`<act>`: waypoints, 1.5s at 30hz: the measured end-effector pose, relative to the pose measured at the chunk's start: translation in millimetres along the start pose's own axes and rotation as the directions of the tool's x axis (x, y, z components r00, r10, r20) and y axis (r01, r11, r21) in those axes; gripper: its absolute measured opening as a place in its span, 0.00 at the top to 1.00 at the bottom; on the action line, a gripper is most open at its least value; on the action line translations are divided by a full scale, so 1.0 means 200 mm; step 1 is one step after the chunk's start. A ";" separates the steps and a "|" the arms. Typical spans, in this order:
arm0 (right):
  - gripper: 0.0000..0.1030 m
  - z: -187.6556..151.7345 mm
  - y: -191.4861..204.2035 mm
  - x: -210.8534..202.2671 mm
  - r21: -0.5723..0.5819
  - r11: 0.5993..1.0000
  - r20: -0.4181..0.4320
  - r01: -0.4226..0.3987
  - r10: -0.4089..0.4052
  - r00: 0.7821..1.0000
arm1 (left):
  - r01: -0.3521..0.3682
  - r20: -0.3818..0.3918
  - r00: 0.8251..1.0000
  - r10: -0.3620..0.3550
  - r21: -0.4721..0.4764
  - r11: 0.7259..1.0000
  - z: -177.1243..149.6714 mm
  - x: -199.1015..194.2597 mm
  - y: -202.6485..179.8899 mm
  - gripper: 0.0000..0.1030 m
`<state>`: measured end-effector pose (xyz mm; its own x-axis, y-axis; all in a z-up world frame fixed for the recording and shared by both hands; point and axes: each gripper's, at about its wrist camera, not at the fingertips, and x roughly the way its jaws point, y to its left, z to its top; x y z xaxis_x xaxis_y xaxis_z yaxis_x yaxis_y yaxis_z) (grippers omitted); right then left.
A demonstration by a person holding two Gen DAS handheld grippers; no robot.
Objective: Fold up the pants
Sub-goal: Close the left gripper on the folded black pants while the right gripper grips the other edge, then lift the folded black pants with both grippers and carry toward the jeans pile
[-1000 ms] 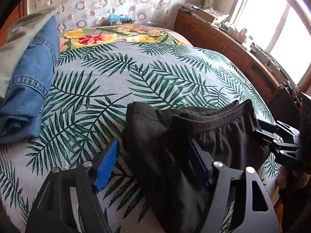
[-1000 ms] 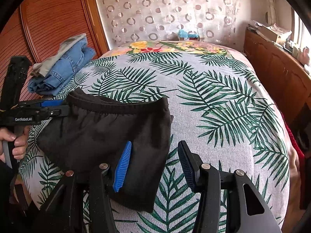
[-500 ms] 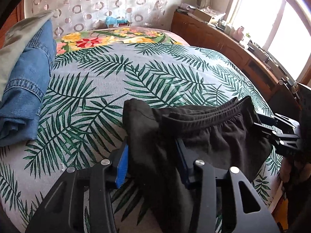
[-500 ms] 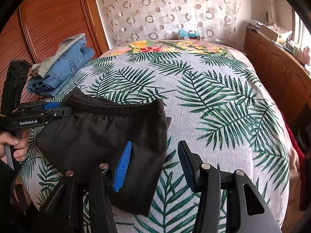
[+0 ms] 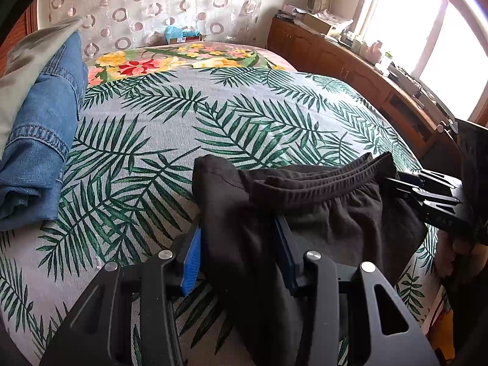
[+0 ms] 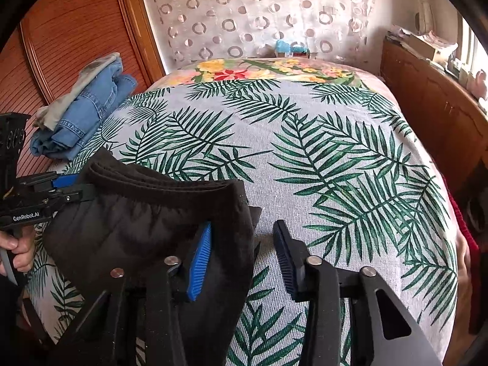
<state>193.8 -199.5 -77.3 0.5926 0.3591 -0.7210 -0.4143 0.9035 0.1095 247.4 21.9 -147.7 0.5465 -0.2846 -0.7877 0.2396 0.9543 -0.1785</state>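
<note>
**Both grippers at the black pants, fold about to begin**

A bed with a palm-leaf cover fills both views, backed by a curtain with ring patterns; a wooden cabinet runs along the right under a bright window. A folded stack of jeans sits at the left edge of the left wrist view, well apart from the work.

The black pants lie bunched at the near edge of the bed, in the lower centre of the left wrist view and the lower left of the right wrist view, elastic waistband facing up toward the far side.

The left gripper has just been closing, and its fingers sit against a thick fold of the black cloth on either side; it reads as clamped on the left end of the pants. The right gripper has also just been closing. Its blue pad rests on the cloth, but the other finger stands clear over the bare cover with a gap to the fabric edge, so the jaws are apart and nothing is pinched yet. A hand shows at the lower left of the right wrist view, holding the other tool.

The step in hand looks like taking hold of both ends of the waist. The next move calls for the right jaws to finish closing on the fabric edge, then both hands to lift and spread the pants flat before folding.
</note>
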 end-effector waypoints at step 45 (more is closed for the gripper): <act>0.95 -0.16 0.25 -0.82 -0.138 0.990 0.416 -0.010 0.067 0.907 | 0.013 0.439 0.896 -0.068 0.127 0.992 -0.03 -0.88 -0.35 0.89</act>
<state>53.5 -219.8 24.9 0.7968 0.4838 -0.3622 -0.5116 0.8589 0.0217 130.3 6.1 -0.1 0.8257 -0.3595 -0.4348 0.3464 0.9313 -0.1122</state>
